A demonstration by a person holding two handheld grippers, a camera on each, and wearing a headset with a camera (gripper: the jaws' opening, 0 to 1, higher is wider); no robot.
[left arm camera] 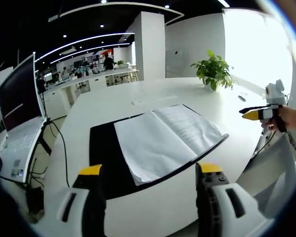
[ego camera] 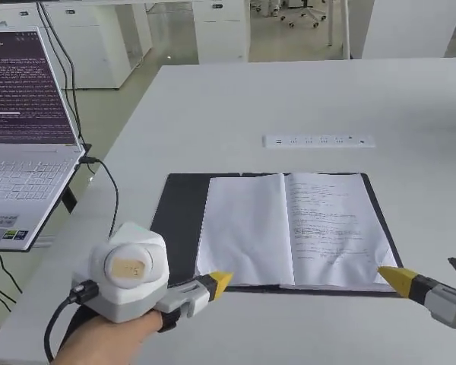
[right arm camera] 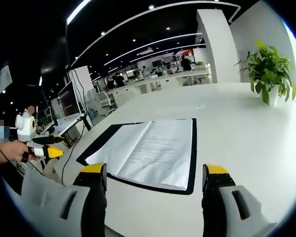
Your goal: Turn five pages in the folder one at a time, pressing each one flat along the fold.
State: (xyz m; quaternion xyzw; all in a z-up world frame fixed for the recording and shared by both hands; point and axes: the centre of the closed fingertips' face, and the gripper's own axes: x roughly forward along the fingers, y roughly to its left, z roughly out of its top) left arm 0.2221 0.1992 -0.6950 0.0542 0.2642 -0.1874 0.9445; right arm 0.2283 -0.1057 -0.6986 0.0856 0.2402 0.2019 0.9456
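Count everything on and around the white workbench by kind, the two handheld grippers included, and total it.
Open black folder with white pages: 1
Long white power strip: 1
Open white laptop: 1
Green potted plant: 1
Yellow-tipped grippers: 2, the left gripper and the right gripper
Total: 6

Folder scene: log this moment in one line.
folder: open on table; left hand-held gripper: open, empty; right hand-held gripper: open, empty; pages: not gripped

text: none legible | laptop screen (ego camera: 23,84), folder page (ego camera: 330,228): too small
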